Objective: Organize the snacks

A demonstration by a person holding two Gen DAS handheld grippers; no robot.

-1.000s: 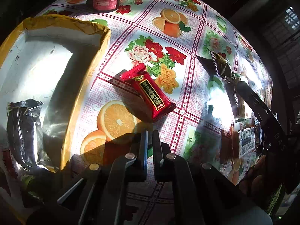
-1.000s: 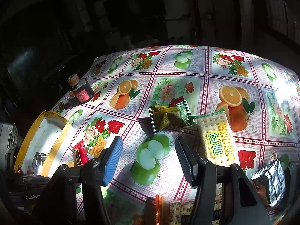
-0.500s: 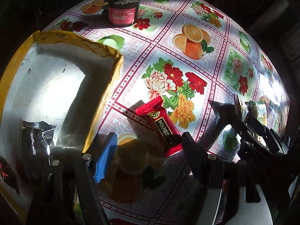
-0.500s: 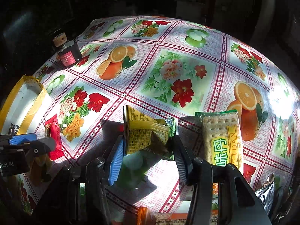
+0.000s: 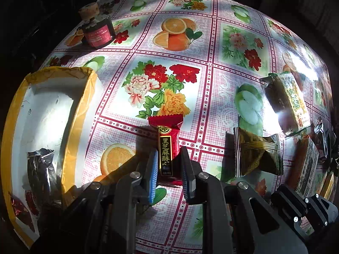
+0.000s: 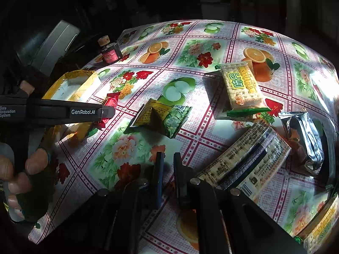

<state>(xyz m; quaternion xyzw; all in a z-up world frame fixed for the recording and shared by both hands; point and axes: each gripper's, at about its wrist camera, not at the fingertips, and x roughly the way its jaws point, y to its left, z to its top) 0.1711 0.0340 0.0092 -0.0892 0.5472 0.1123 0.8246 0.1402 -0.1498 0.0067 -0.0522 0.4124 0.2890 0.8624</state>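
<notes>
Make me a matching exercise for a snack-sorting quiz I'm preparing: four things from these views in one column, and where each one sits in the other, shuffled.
Things:
1. red candy bar
2. silver foil packet
3. corked jar
4. green-ended cracker pack

Places:
A. inside the yellow-rimmed box
B. at the far edge of the tablecloth, beyond the box
C. between the pads of the left tool
D. lying on the cloth partly over a printed orange

Pairs: 1-C, 2-A, 3-B, 4-D
</notes>
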